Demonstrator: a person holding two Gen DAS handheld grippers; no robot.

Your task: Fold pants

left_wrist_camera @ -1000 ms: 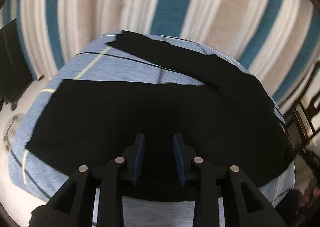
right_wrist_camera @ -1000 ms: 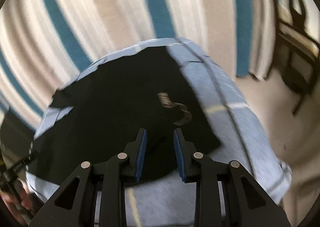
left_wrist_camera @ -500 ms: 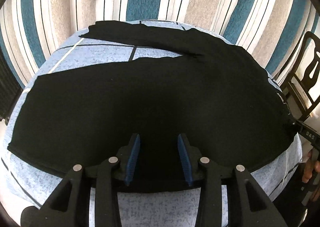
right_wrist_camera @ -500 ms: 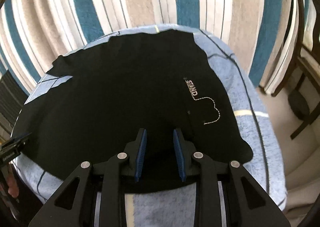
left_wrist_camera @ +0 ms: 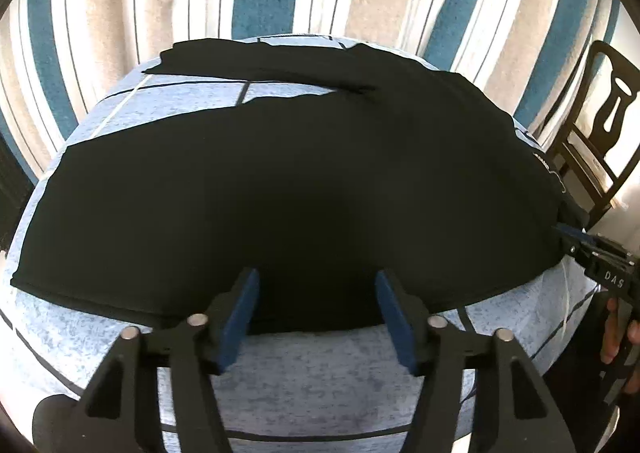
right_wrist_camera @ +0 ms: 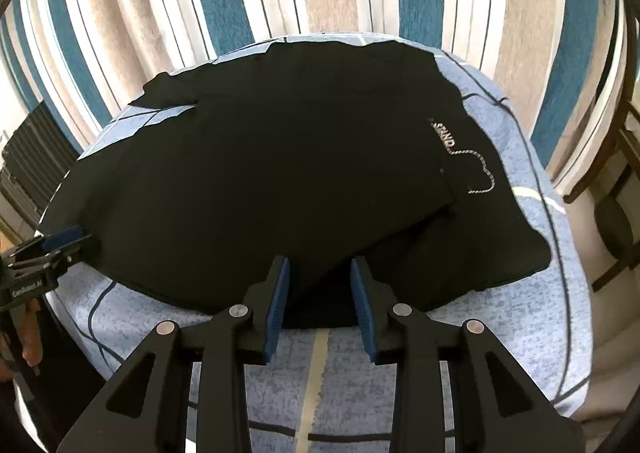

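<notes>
Two blue pads of the left gripper [left_wrist_camera: 316,313] stand wide apart, empty, over the near edge of the black pants [left_wrist_camera: 280,189] spread on the light-blue blanket [left_wrist_camera: 320,381]. Right wrist view: the right gripper [right_wrist_camera: 320,293] hangs open, empty, above the pants' [right_wrist_camera: 260,181] near edge; white lettering [right_wrist_camera: 444,135] shows.
</notes>
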